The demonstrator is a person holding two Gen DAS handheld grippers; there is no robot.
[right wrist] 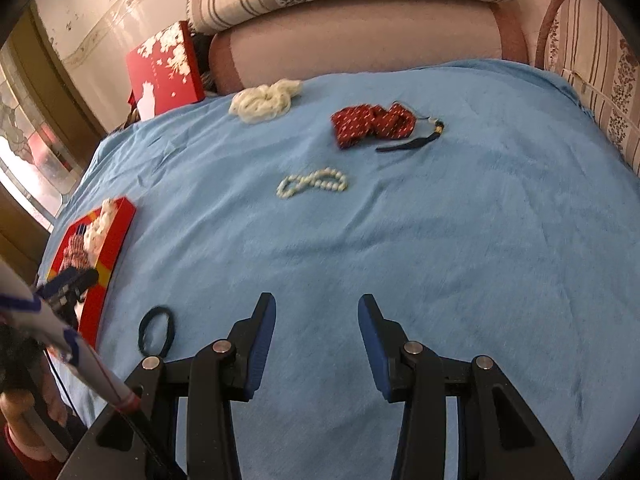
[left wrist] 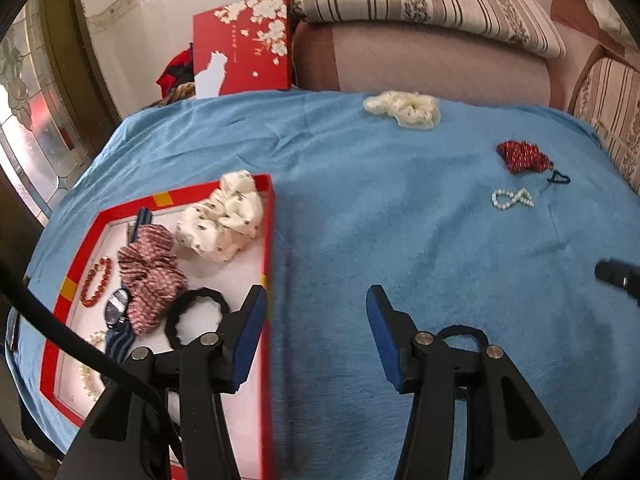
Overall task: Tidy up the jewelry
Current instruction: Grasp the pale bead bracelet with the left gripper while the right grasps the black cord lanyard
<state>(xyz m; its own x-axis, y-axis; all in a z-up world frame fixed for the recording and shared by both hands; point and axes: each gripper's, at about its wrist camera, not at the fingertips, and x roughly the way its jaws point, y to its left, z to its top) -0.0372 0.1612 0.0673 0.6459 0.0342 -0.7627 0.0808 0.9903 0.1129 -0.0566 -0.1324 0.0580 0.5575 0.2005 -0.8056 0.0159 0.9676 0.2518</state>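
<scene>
My left gripper (left wrist: 316, 312) is open and empty, hovering over the blue cloth (left wrist: 420, 240) just right of the red tray (left wrist: 269, 240). The tray holds a cream scrunchie (left wrist: 224, 220), a pink striped scrunchie (left wrist: 152, 272), a red bead bracelet (left wrist: 96, 282) and a black hair tie (left wrist: 196, 316). A second black hair tie (right wrist: 157, 330) lies loose on the cloth beside the tray. My right gripper (right wrist: 316, 320) is open with nothing between its fingers. Beyond it lie a pearl bracelet (right wrist: 314, 183), a red scrunchie (right wrist: 372, 124), a dark tassel (right wrist: 416, 142) and a cream scrunchie (right wrist: 264, 100).
A red flowered gift box (left wrist: 242, 44) stands upright at the table's far edge. Striped sofa cushions (left wrist: 420, 0) run behind and to the right. A window (left wrist: 32, 128) is at the left. A white and blue sleeve (right wrist: 60, 340) reaches in at the left.
</scene>
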